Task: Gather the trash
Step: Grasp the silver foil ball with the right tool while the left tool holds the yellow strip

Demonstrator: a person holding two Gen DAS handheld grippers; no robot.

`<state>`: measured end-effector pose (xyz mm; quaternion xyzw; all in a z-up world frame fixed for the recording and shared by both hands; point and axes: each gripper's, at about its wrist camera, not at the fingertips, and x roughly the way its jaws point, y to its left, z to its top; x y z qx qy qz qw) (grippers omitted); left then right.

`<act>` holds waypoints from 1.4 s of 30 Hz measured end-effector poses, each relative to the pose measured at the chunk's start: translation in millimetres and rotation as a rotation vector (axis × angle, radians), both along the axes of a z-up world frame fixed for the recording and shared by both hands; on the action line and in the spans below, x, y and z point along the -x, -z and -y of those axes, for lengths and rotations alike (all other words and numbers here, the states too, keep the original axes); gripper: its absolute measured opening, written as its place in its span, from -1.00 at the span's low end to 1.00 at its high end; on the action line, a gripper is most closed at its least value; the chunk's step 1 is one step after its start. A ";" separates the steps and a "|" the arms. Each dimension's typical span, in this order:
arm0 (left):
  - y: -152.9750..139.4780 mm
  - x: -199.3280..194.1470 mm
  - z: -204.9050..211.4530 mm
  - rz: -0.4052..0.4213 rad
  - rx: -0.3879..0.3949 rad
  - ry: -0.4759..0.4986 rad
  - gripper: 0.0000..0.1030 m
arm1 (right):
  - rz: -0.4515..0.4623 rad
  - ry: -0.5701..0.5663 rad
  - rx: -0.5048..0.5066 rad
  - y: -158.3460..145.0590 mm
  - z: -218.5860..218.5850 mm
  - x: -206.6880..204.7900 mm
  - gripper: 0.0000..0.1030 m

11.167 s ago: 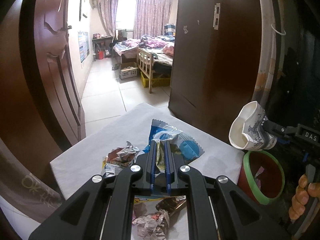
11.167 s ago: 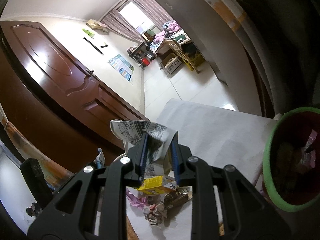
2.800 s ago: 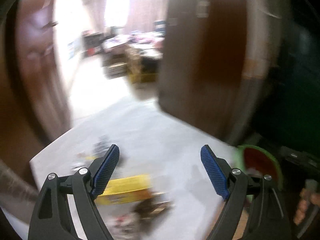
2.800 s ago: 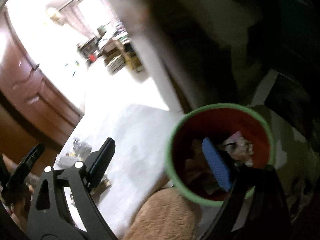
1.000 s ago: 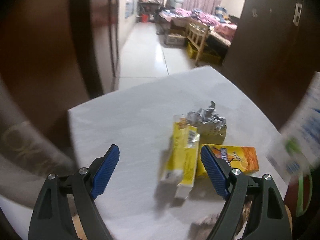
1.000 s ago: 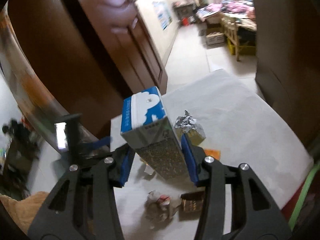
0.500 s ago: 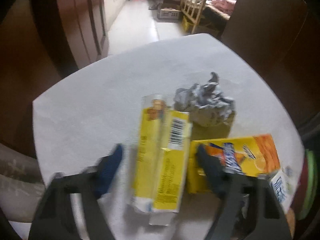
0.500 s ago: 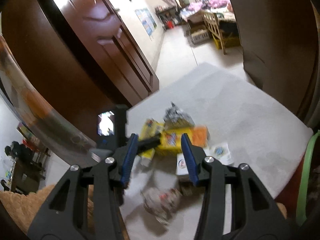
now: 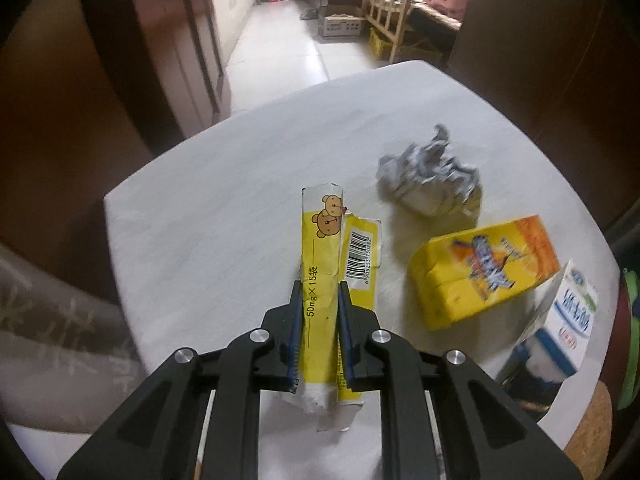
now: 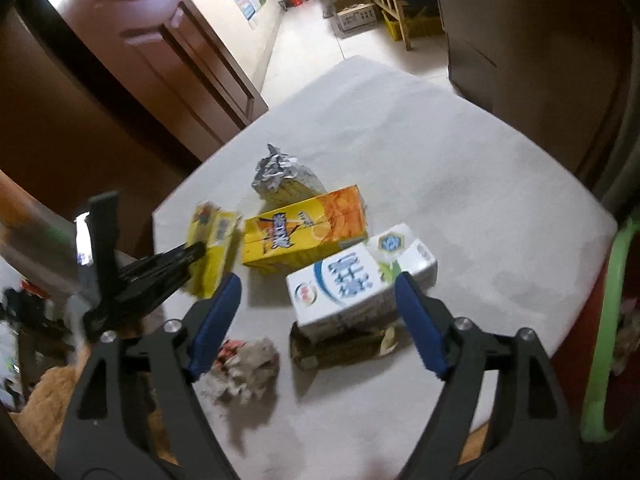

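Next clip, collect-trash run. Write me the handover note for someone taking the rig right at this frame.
Left gripper: shut on the yellow bear-print box, flattened, at the table's near left.
Right gripper: open, empty, hovering over the white and blue milk carton.
On the white table: orange juice carton, crumpled foil wrapper, brown wrapper under the milk carton, crumpled paper ball.
Green-rimmed bin stands at the table's right edge with some trash already inside.
Left to do: bin the yellow box, then the other five pieces.
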<state>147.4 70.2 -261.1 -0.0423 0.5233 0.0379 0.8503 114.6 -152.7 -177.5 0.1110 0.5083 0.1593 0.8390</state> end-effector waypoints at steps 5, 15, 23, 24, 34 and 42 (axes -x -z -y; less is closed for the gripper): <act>-1.4 4.6 -5.7 0.035 -0.010 -0.015 0.29 | 0.008 -0.042 0.062 4.9 -26.0 -30.0 0.66; -17.4 20.0 -16.4 0.086 0.059 -0.028 -0.75 | 0.022 -0.154 0.185 21.7 -83.4 -103.9 0.80; -79.2 41.4 -26.6 0.247 0.043 -0.032 -0.75 | -0.042 -0.201 0.259 56.9 -111.5 -144.4 0.80; -84.3 43.2 -26.7 0.262 0.044 -0.031 -0.75 | -0.040 -0.206 0.274 59.3 -115.3 -146.4 0.80; -109.0 51.6 -20.0 0.320 0.060 -0.023 -0.75 | -0.016 -0.247 0.285 54.8 -129.0 -141.5 0.03; -116.0 56.2 -19.5 0.331 0.094 -0.024 -0.75 | 0.089 -0.183 0.093 -19.1 -88.6 -78.7 0.04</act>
